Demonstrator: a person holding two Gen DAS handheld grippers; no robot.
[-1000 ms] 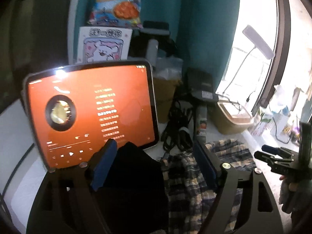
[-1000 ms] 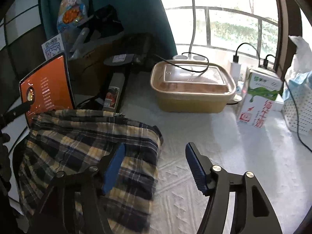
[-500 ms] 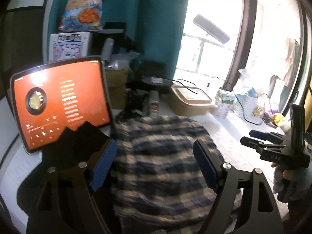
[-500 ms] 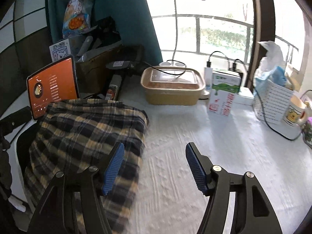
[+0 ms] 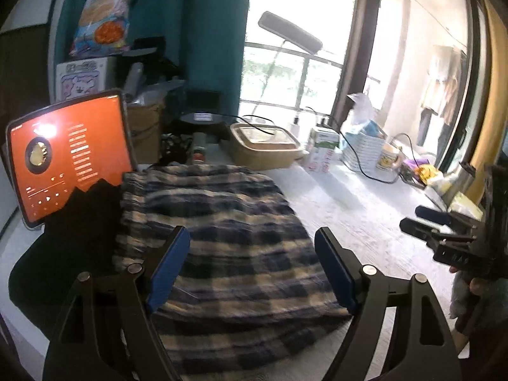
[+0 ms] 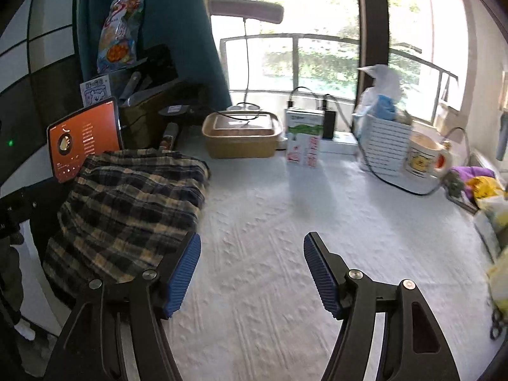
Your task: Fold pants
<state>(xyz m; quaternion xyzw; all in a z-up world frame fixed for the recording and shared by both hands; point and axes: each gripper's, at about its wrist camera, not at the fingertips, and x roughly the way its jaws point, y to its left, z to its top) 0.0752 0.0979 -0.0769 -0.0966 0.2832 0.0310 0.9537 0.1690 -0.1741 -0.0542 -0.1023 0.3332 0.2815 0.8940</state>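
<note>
Both hand-held grippers, left (image 5: 252, 266) & right (image 6: 252, 273), gape wide, empty; pants (image 5: 228, 238) near edge blurred, partly behind fingers.

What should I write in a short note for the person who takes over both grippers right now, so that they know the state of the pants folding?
Left gripper: open, holding nothing, above the plaid pants.
Right gripper: open, holding nothing, above the bare white table cover, to the right of the pants.
Pants: a compact, bunched bundle at the left side of the table, in front of the orange tablet, with a dark garment beside them.
Done: the pants seem folded over at least once; neither gripper touches them.
Left: check whether the fold is neat; if not, one more fold or some smoothing may be needed.
</note>
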